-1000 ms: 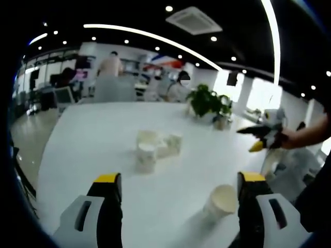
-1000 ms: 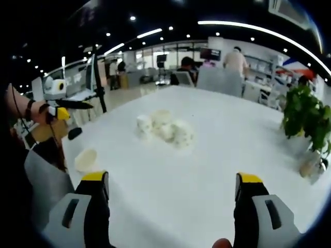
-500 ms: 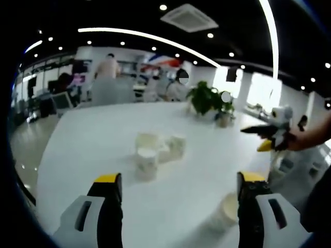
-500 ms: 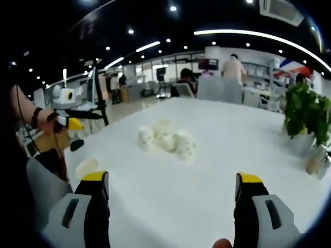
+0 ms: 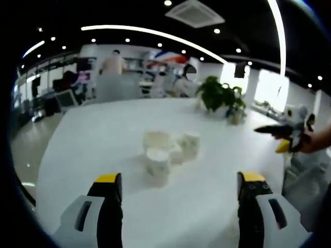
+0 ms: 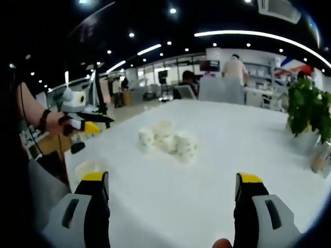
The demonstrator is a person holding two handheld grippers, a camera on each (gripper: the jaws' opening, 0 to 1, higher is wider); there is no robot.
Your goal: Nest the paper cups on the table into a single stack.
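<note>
Several white paper cups (image 5: pixel 168 150) stand bunched together mid-table on the white table (image 5: pixel 93 139), ahead of my left gripper (image 5: pixel 181 206), which is open with nothing between its jaws. In the right gripper view the same bunch of cups (image 6: pixel 165 140) sits ahead of my right gripper (image 6: pixel 173 201), also open and holding nothing. A single cup (image 6: pixel 89 168) stands apart near the table edge, just above that view's left jaw. A hand holds the right gripper (image 5: pixel 271 138) beyond the table's right side; the left gripper (image 6: pixel 101 124) is held at the left.
A potted green plant (image 5: pixel 220 95) stands on the far side of the table, and appears as the plant (image 6: pixel 307 108) at the right edge. People sit and stand at desks beyond the table's far end (image 6: pixel 227 70). Bare tabletop (image 6: pixel 232 150) surrounds the cups.
The left gripper view has swung so the cup bunch sits closer and further right, and the lone cup by its right jaw has left the picture. The left gripper has edged nearer the table.
</note>
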